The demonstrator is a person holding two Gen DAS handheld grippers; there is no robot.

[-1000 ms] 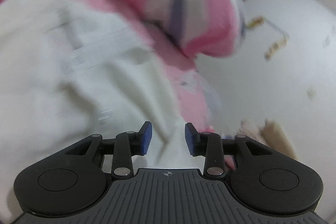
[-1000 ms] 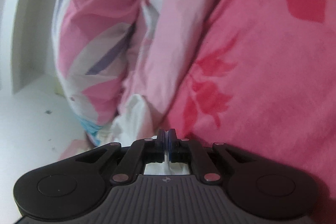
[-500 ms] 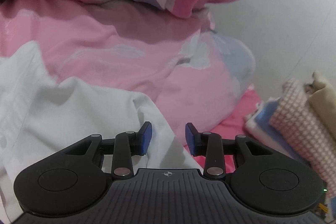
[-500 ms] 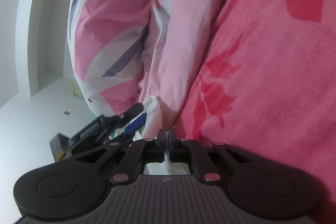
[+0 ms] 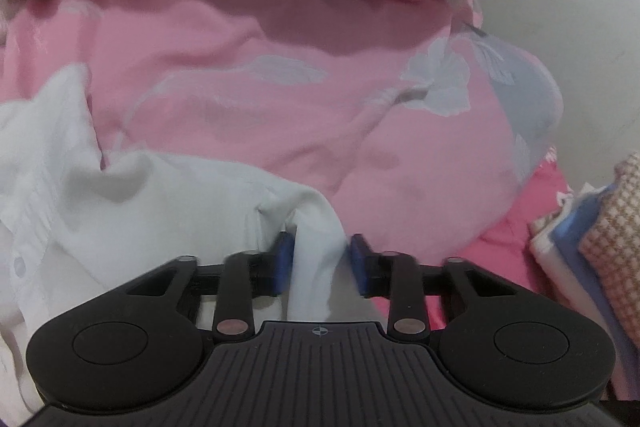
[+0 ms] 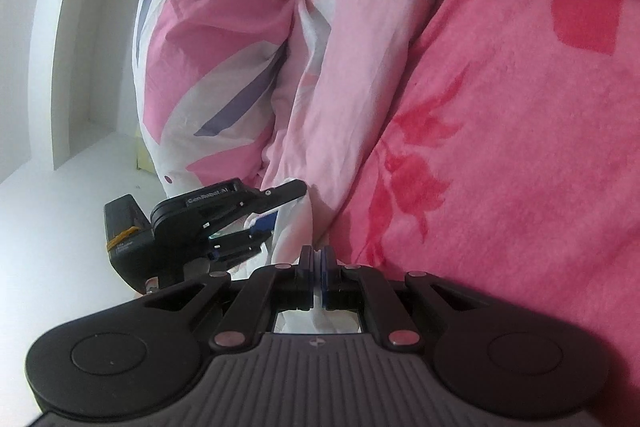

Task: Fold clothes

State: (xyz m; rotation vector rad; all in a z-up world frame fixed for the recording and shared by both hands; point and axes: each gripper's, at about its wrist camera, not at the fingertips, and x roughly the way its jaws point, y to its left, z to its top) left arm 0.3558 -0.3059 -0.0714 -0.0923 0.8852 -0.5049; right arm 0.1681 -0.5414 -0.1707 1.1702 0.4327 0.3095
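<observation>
Leftmost, white shirt (image 5: 132,211) spread rumpled over pale pink quilt (image 5: 248,99), buttoned placket (image 5: 24,259) near the edge. Further right, left gripper (image 5: 320,263) closing, a raised ridge of shirt cloth between its blue pads (image 5: 283,259), pads not yet visibly pinching. At far right, stack of folded fabrics (image 5: 600,239) beside the quilt. Seen from the other wrist: left gripper (image 6: 260,223) low at left, white cloth at its tip; right gripper (image 6: 319,271) clamped together on a thin fold of white shirt (image 6: 292,227); deep pink blanket (image 6: 520,147) filling the right side.
</observation>
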